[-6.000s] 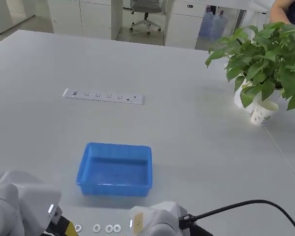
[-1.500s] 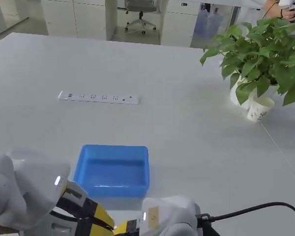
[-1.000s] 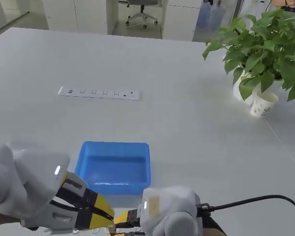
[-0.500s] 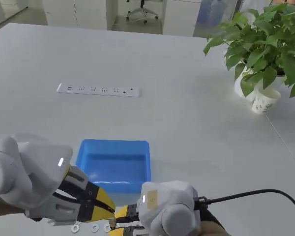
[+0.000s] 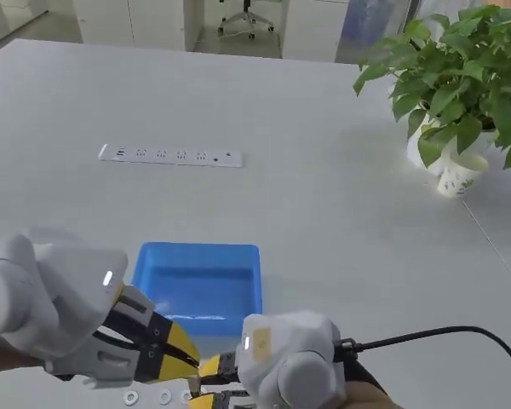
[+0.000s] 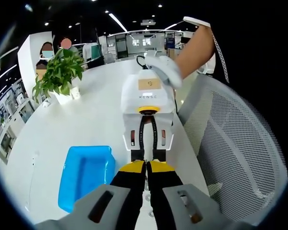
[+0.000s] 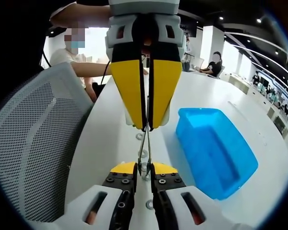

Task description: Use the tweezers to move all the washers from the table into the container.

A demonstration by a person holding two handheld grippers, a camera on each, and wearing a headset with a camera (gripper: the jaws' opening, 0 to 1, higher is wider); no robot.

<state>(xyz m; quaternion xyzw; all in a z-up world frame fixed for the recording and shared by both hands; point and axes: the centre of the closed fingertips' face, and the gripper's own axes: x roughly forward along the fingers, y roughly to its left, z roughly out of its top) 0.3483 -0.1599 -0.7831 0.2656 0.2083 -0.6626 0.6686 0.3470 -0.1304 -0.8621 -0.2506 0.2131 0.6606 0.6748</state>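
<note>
The blue container (image 5: 200, 285) stands open on the white table. Three washers (image 5: 164, 395) lie in a row in front of it, near the table's front edge. My left gripper (image 5: 187, 362) and right gripper (image 5: 221, 368) meet tip to tip just above them. The thin metal tweezers (image 7: 145, 143) run from my right gripper (image 7: 144, 168) up into the left gripper's yellow jaws (image 7: 145, 91), and both are shut on them. Washers (image 7: 143, 153) show on the table under the tweezers, with the container (image 7: 216, 148) alongside. In the left gripper view my left gripper (image 6: 146, 166) faces the right gripper (image 6: 148, 110), with the container (image 6: 86, 175) to one side.
A white power strip (image 5: 170, 156) lies farther back on the table. A potted plant (image 5: 460, 77) and a paper cup (image 5: 456, 183) stand at the right. A black cable (image 5: 426, 336) trails from the right gripper. A mesh chair (image 7: 33, 143) stands at the table's near edge.
Both grippers have risen into the head view and closed in jaw to jaw above the washers. In the last half second they hardly moved; the head camera shifted a little.
</note>
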